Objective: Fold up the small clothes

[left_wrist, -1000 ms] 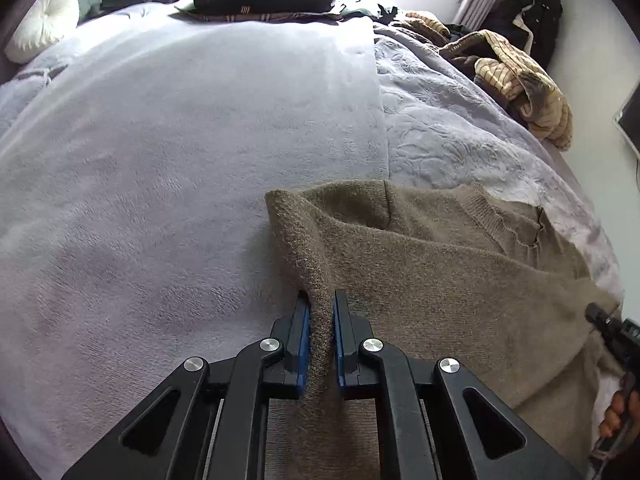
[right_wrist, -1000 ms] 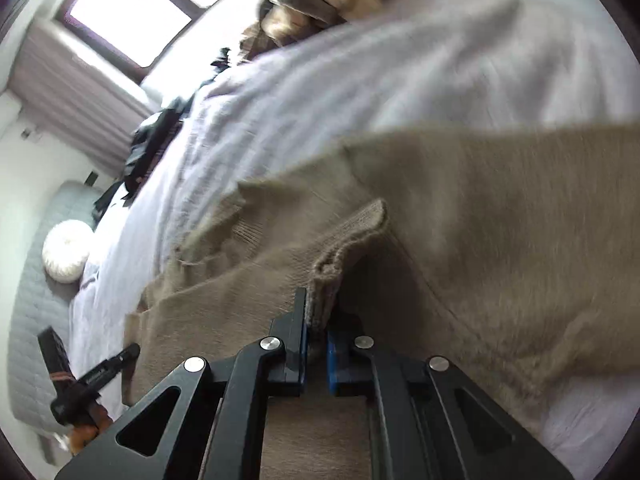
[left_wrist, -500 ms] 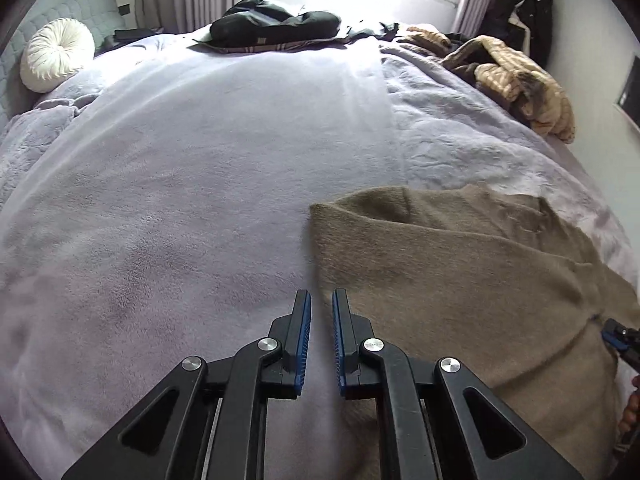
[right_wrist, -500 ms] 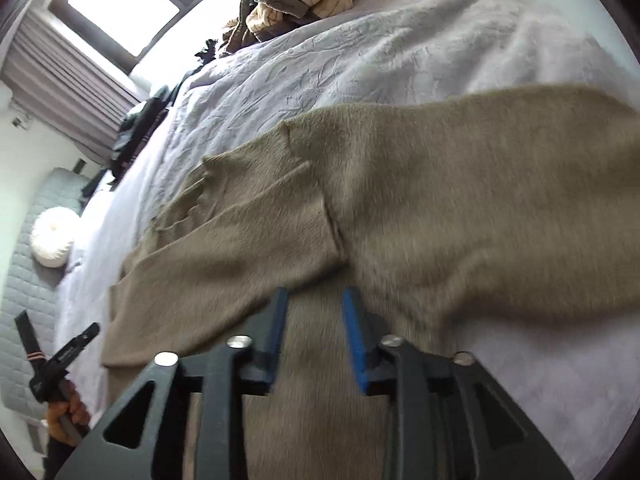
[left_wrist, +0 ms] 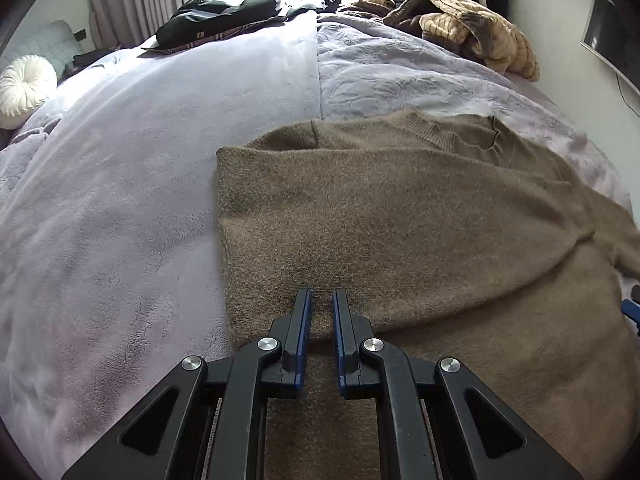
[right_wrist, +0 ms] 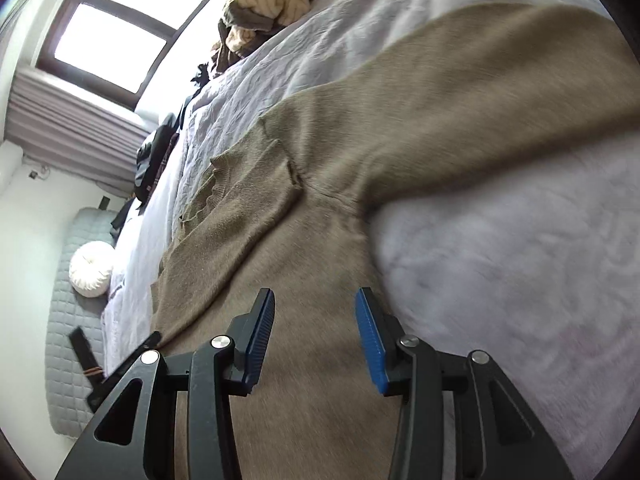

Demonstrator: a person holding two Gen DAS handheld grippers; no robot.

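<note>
Sweater fold, one sleeve side laid over; other sleeve next.

I hold the left gripper (left_wrist: 319,312) with jaws together and empty, low over the brown sweater (left_wrist: 400,216) spread ahead on the bed (left_wrist: 120,200). My right gripper (right_wrist: 316,320) has just been opening, nothing between its jaws; the loose sleeve (right_wrist: 480,92) runs ahead to its right and probably needs pinching. Clothes pile (left_wrist: 476,28) and dark jacket (left_wrist: 216,16) far ahead, clear.

Lilac bedspread (left_wrist: 168,168) over the bed. White round cushion (left_wrist: 25,85) at its left edge, against a grey quilted headboard (right_wrist: 66,364). Black garment (left_wrist: 218,16) and tan striped clothes (left_wrist: 476,28) heaped at the far side. Window (right_wrist: 116,28) with grey curtain (left_wrist: 136,0).
</note>
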